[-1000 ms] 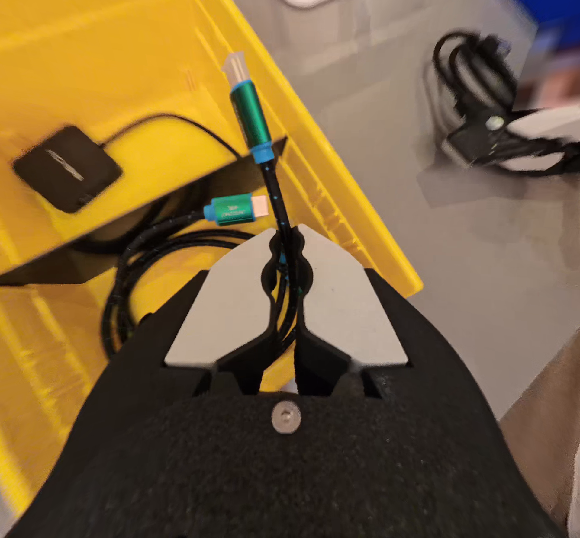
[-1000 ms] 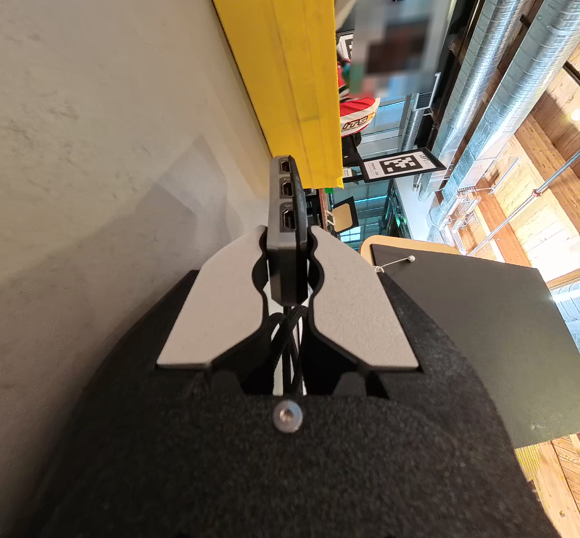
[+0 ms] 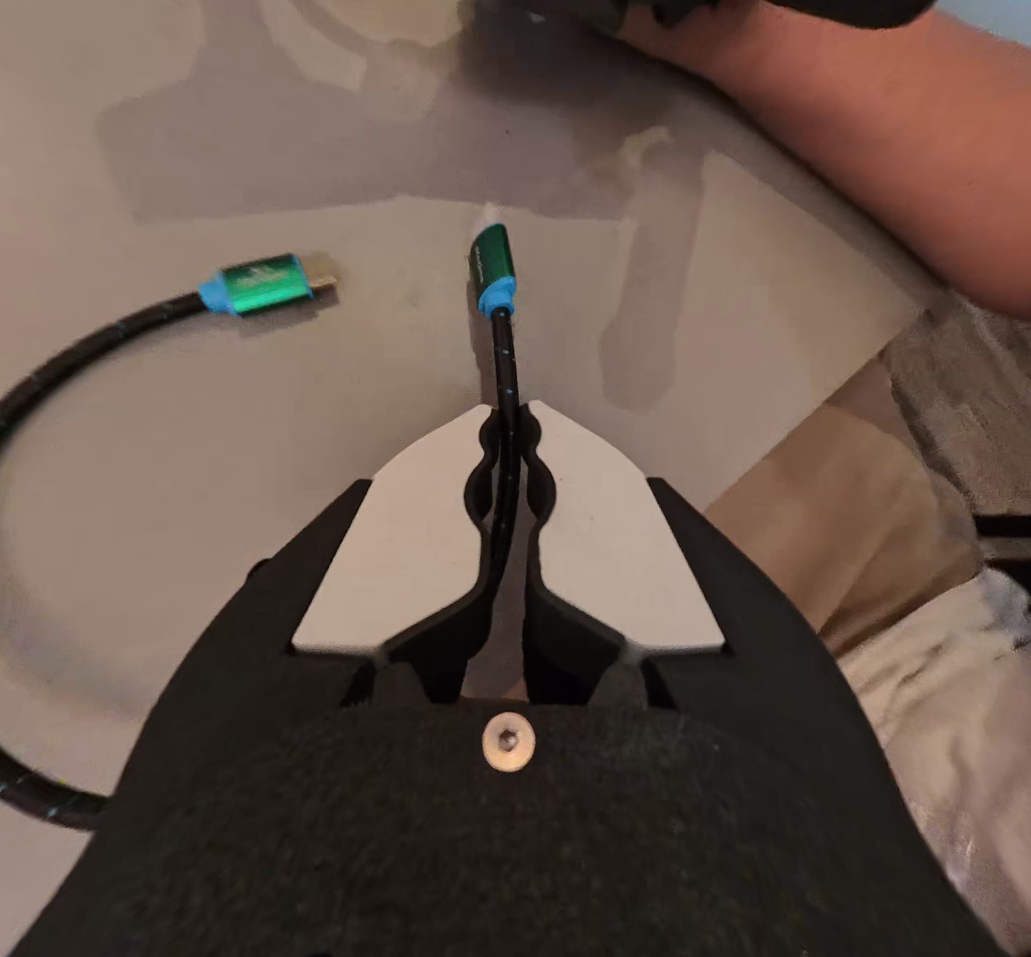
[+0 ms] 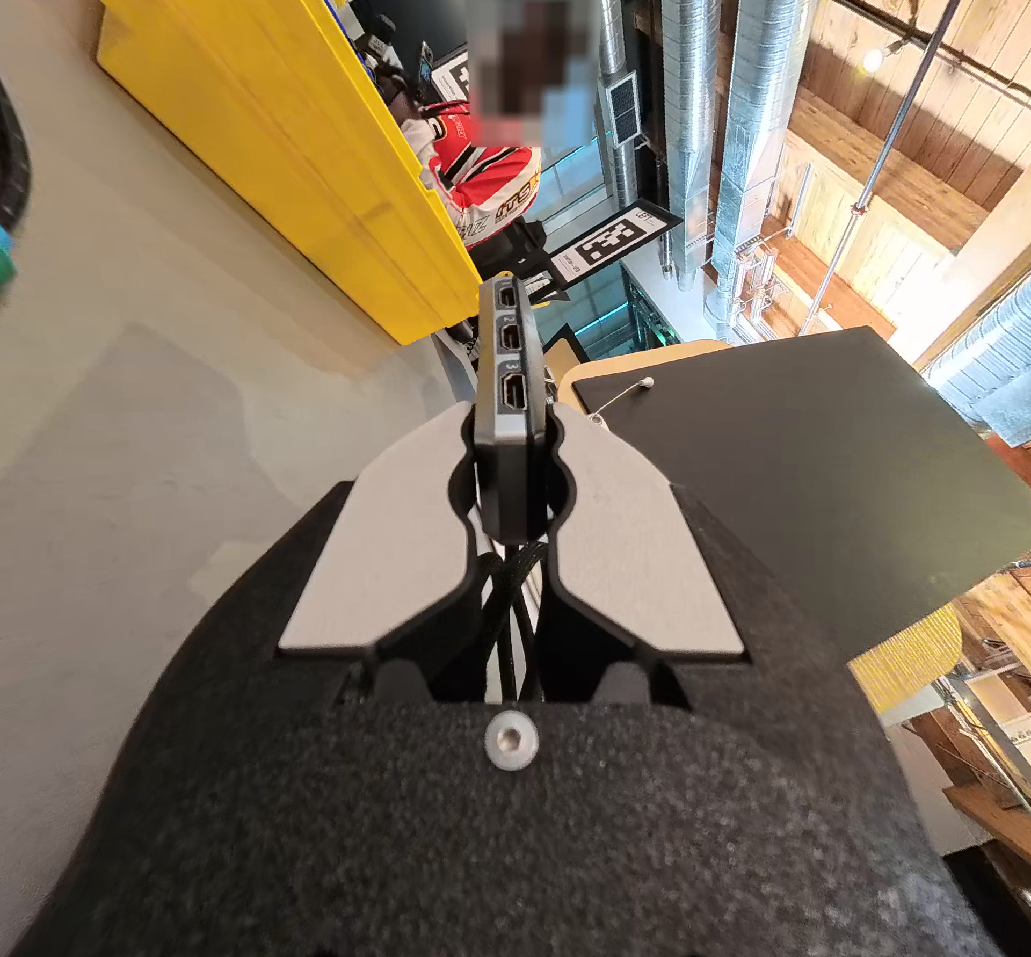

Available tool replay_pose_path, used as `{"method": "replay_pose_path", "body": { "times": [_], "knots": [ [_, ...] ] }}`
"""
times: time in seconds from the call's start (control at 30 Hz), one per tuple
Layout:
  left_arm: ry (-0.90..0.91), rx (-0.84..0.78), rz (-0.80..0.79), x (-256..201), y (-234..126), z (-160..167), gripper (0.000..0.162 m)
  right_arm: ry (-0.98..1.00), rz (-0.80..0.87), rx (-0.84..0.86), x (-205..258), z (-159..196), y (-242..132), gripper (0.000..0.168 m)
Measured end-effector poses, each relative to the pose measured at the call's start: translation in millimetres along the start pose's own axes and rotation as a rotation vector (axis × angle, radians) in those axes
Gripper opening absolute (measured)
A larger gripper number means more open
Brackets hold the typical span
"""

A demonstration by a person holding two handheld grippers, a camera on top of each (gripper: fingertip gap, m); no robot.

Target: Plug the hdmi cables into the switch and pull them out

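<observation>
Left gripper [image 3: 509, 407], which I am steering, is clamping a black braided cable [image 3: 505, 366] between its tips; the jaws are nearly together around it. Right gripper [image 4: 510, 417] is pinching the switch [image 4: 509, 372] on edge, jaws pressed against its two flat faces.

I am watching the grey table [image 3: 167, 456] filling most of the left wrist view. A forearm [image 3: 870, 160] is crossing its upper right corner. A yellow bin [image 4: 268, 138] is standing on the table beyond the switch in the right wrist view.

The held cable is rising out of the jaws and ending in a green plug [image 3: 494, 260] with a blue collar, pointing away from the camera, off the table or not I cannot tell. A second plug [image 3: 268, 283], same colours, is lying flat on the table to the left, well apart from the first, its cable curving off the left edge.

The switch is showing three ports [image 4: 512, 392] in a row along its upward edge, all unoccupied. Dark cords are hanging below it between the fingers.
</observation>
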State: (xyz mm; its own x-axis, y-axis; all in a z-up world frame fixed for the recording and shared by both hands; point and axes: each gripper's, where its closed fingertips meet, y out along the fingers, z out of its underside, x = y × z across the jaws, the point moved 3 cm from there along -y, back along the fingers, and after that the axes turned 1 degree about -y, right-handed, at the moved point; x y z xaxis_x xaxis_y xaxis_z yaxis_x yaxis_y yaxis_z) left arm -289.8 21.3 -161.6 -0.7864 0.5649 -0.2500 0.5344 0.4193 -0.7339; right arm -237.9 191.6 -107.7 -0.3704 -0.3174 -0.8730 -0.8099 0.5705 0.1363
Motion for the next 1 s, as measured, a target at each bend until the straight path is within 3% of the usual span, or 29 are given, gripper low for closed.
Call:
{"method": "replay_pose_path", "body": {
  "times": [0.2, 0.3, 0.4, 0.53, 0.7, 1.0],
  "knots": [
    [-0.124, -0.09, 0.146, -27, 28, -14, 0.013, 0.018, -0.006, -0.008, -1, 0, -2, 0.02],
    [0.045, -0.145, 0.187, -30, 11, -25, 0.022, 0.028, -0.01, -0.013, -2, 0, -2, 0.02],
    [0.289, -0.18, 0.175, -2, -16, -42, 0.031, 0.033, -0.015, -0.016, -2, 0, -1, 0.02],
    [0.649, -0.145, 0.23, 45, -27, -58, 0.022, 0.034, -0.028, -0.025, 0, -1, -1, 0.02],
    [0.71, -0.04, 0.411, 69, 7, -66, 0.021, 0.033, -0.038, -0.023, 1, -1, -1, 0.02],
    [0.818, 0.089, 0.394, 77, 44, -58, 0.026, 0.039, -0.056, -0.022, 3, 0, 1, 0.02]
  ]
}}
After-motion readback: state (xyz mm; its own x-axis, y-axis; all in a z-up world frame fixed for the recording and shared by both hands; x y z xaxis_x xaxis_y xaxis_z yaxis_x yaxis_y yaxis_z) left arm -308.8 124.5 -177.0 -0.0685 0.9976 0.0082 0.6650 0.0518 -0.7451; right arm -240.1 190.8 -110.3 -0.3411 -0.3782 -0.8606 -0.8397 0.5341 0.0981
